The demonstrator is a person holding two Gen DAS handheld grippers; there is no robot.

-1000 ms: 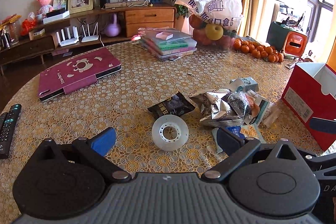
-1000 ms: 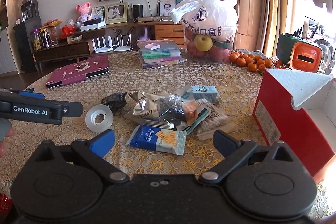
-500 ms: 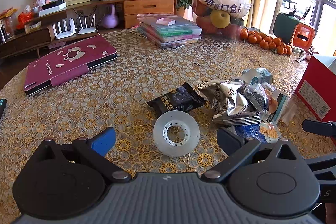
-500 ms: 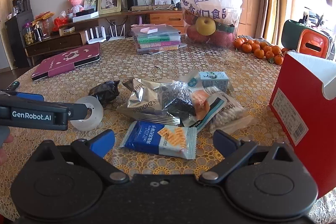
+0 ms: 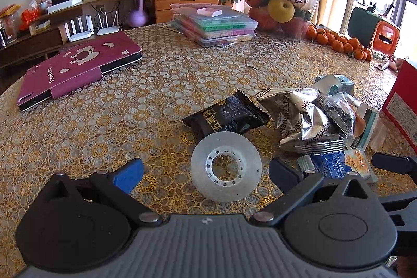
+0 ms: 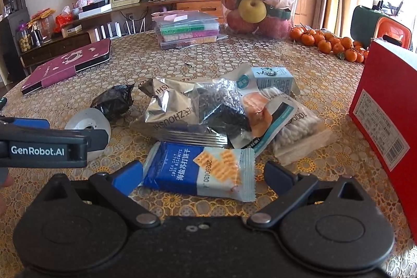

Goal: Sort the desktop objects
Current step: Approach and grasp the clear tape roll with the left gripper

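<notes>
The roll of clear tape (image 5: 225, 167) lies flat on the table (image 5: 130, 106), low and in the middle of the left wrist view, with its hole facing up. It sits right between the two spread fingers of the left gripper (image 5: 206, 171), just ahead of them, and nothing is pinched in that gripper. The tape is round, so it has no long side, and I think the fingers could close on it from either side without turning. The blue biscuit packet (image 6: 199, 170) lies flat too, low and in the middle of the right wrist view, between the wide-apart fingers of the right gripper (image 6: 203, 176), which also holds nothing. Its long side runs left to right across the frame, so it lies across the gap from finger to finger. In my view the left hand's gripper is the nearer one for the tape and the right one is nearer for the packet. Just behind the tape is a black snack bag (image 5: 225, 116), touching or almost touching its far edge. To the right of that is a heap of a silver bag (image 6: 172, 116), a cotton swab pack (image 6: 297, 132) and a small box (image 6: 273, 78). A red box (image 6: 385, 106) stands open at the right edge.
</notes>
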